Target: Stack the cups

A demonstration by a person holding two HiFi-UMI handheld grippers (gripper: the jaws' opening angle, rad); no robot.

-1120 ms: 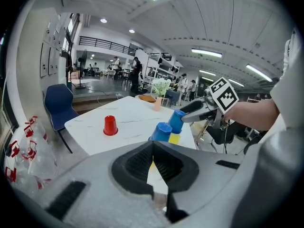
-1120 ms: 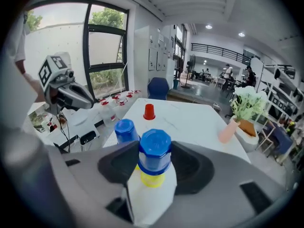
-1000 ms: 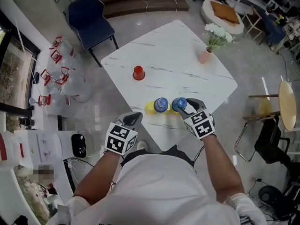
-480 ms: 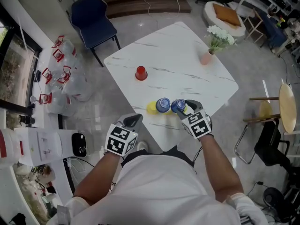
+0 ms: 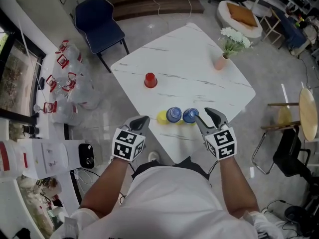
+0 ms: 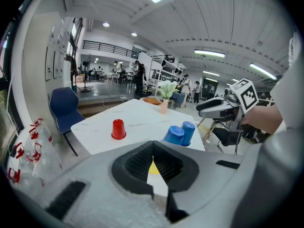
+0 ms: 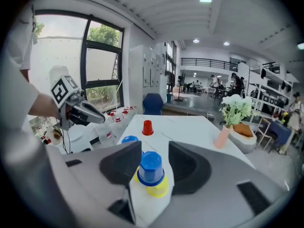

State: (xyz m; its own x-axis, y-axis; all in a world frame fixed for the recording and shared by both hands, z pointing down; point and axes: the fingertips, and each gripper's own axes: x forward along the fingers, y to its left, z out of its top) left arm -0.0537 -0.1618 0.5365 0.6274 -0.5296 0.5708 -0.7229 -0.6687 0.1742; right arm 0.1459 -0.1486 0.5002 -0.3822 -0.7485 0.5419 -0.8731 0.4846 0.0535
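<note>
Near the front edge of the white marble table stand a yellow cup, a blue cup and a second blue cup. This second blue cup sits upside down on a yellow cup. A red cup stands alone farther back. My right gripper is open just behind the stacked pair. Its jaws have just been closing a little, with the blue cup in line between them but untouched. My left gripper is shut and empty at the table's near left edge.
A pink vase of white flowers stands at the table's far right corner. A blue chair is beyond the table, a round stool to the right, and bags with red handles lie on the floor to the left.
My right gripper has let go of the blue cup and drawn back and up from it; the cup stays on the yellow one. The left gripper has edged forward a little.
</note>
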